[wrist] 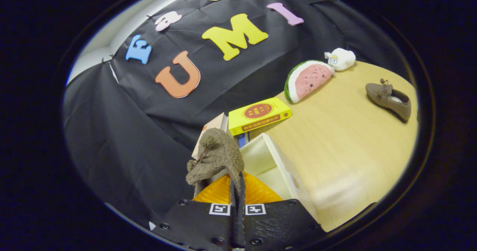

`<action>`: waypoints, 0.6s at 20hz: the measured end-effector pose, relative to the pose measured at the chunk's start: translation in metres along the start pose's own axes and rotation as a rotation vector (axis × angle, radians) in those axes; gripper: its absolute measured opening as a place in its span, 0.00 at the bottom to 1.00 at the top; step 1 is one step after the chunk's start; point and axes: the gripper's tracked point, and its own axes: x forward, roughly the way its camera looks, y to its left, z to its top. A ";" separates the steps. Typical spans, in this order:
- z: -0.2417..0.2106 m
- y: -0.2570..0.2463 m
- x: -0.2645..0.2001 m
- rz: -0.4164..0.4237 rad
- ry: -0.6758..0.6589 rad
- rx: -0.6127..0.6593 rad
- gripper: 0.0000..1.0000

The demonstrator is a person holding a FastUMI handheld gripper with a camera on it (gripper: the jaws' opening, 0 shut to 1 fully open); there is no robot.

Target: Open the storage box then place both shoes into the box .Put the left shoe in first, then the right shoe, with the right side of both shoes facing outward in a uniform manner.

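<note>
Jaws: your gripper [237, 191] is clenched, the two fingers pressed close together on the thin rim of a brown shoe, which stands up between them
Held shoe: the held shoe [218, 158] is brown and fuzzy, a low slip-on kind; it rises just ahead of your fingers with its body bulging to the left and a small tie or bow hanging at its lower left
Storage box: the storage box [277, 161] sits right beyond your fingertips, cream-white, its top open; you see its pale inner walls and a rim running away to the right of the shoe
Box contents: you can't tell whether anything lies on its floor, since the shoe and your fingers cover much of it
Orange part: an orange ribbed surface [257, 193] shows directly under the shoe, between your fingers and the box; you can't tell what it belongs to
Table: the box rests on a light wooden table [346, 146]
Second shoe: the other brown shoe [389, 100] lies on the table well apart from the box, far beyond your fingers to the right, with its opening showing
Other things: a yellow book [259, 115] lies just behind the box, a watermelon-slice plush [307, 80] beyond it, and a small white plush [340, 59] beside that
</note>
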 end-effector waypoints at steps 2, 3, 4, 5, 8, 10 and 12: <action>-0.021 0.001 0.008 -0.016 0.041 -0.002 0.00; -0.029 0.002 0.012 -0.023 0.056 -0.004 0.00; -0.035 0.002 0.014 -0.033 0.064 0.001 0.00; -0.039 0.003 0.016 -0.043 0.072 0.004 0.00; -0.057 0.010 0.019 -0.042 0.119 -0.012 0.00; -0.060 0.004 0.025 -0.052 0.131 -0.010 0.02; -0.071 0.007 0.029 -0.032 0.181 -0.016 0.06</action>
